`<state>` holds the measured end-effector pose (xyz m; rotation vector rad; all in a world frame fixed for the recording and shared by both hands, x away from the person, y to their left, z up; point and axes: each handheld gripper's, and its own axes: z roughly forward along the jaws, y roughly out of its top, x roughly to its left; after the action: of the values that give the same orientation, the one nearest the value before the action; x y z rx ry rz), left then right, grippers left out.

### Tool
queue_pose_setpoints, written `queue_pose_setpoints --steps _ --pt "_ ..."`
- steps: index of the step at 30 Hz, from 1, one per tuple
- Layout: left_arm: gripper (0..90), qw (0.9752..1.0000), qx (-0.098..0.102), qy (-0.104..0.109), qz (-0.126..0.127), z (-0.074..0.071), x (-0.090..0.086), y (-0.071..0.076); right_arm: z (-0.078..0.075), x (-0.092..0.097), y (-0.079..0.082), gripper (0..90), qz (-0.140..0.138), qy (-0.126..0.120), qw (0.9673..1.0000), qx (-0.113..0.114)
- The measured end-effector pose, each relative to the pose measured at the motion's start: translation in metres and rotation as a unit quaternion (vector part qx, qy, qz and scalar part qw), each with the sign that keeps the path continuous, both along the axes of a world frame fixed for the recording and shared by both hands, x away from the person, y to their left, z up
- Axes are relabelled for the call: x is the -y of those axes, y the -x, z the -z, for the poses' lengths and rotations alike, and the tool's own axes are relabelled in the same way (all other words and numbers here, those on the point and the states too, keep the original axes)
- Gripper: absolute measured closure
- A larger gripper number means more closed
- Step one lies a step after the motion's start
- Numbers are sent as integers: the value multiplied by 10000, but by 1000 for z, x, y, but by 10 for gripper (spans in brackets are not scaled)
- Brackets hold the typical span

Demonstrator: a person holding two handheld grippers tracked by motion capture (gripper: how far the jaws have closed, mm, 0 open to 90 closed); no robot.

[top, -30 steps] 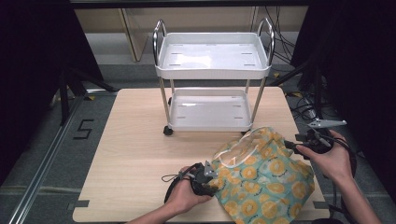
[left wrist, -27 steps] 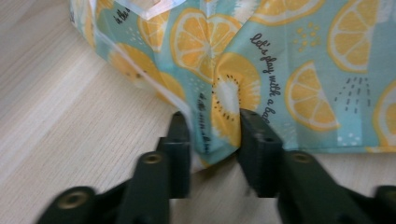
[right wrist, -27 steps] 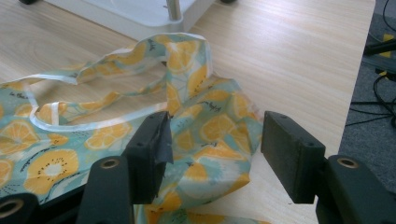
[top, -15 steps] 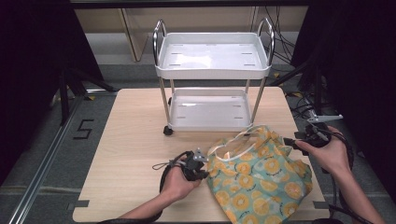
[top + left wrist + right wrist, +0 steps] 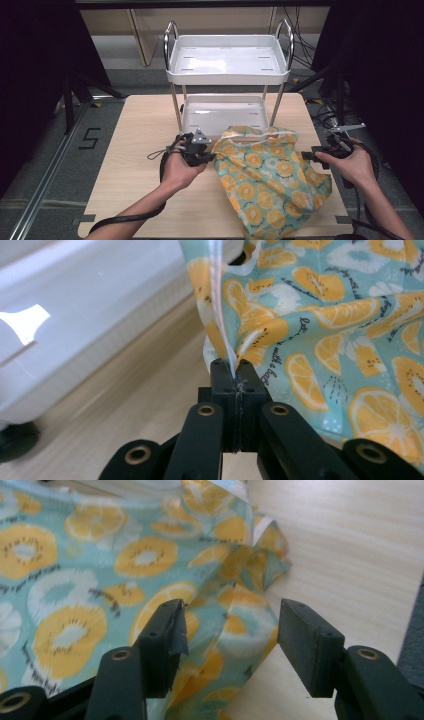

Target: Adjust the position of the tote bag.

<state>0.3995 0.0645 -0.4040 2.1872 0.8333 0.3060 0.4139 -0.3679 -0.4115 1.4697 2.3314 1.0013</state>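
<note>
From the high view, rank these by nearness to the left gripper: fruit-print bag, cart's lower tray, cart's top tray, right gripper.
1. fruit-print bag: its edge is clamped in the left gripper.
2. cart's lower tray: just beyond, up the table.
3. right gripper: across the bag, at the table's right side.
4. cart's top tray: raised, farthest back.

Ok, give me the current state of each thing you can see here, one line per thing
Teal fabric bag with orange-slice print: crumpled on the table, its left edge lifted.
Left hand-held gripper: shut on the bag's pale edge.
Right hand-held gripper: jaws apart, a fold of the bag between them, not pinched.
White two-shelf metal trolley: upright on the table's far side, both shelves empty.
Light wooden table: bears bag and trolley.
</note>
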Motion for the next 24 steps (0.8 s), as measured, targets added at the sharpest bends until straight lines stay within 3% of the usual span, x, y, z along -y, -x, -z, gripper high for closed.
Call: queue_pose_setpoints --steps 1,2,3,7,8,9,11,12,14,16,17,18,20,21,22,24 --pt "892 9999 -37 56 -77 -2 0 0 0 0 0 443 -15 2 10000 -45" --pt "892 9999 -37 56 -77 -2 0 0 3 -2 1 442 88 -266 9996 -53" --pt "892 10000 -30 70 -25 -3 1 0 1 0 0 440 7 -122 9999 -76" --pt "891 9999 -73 58 75 3 4 2 -2 -1 0 429 17 -203 9998 -21" --pt "890 9995 -175 140 202 12 7 3 -4 -7 0 425 200 -409 9990 5" --pt "887 9993 -224 125 272 16 7 3 -5 -7 -1 423 68 -400 9992 37" --pt "863 9984 -395 335 221 27 9 5 -7 -10 0 422 87 -396 9992 -71" --pt "829 9981 -443 373 233 30 8 6 -7 -10 0 420 44 -293 9995 -140" --pt "688 9966 -607 536 171 32 7 11 -4 -10 -1 417 20 -377 9993 25" --pt "552 9967 -551 588 108 27 3 17 -4 -6 0 416 52 -267 9996 -88" --pt "510 9967 -522 618 60 25 1 20 -5 -7 2 416 173 -316 9991 -218" --pt "465 9964 -530 661 19 21 -3 23 -4 -7 2 416 199 -387 9989 -182" --pt "401 9953 -566 774 -107 17 -8 27 -4 -3 1 416 76 -349 9993 -141" --pt "385 9945 -591 844 -192 13 -18 32 -2 0 -1 415 -18 -315 9995 5" --pt "373 9937 -634 888 -258 14 -22 36 -3 1 -1 415 52 -234 9997 65" --pt "367 9928 -805 847 -261 19 -28 41 -5 2 -1 414 100 -244 9996 -69"
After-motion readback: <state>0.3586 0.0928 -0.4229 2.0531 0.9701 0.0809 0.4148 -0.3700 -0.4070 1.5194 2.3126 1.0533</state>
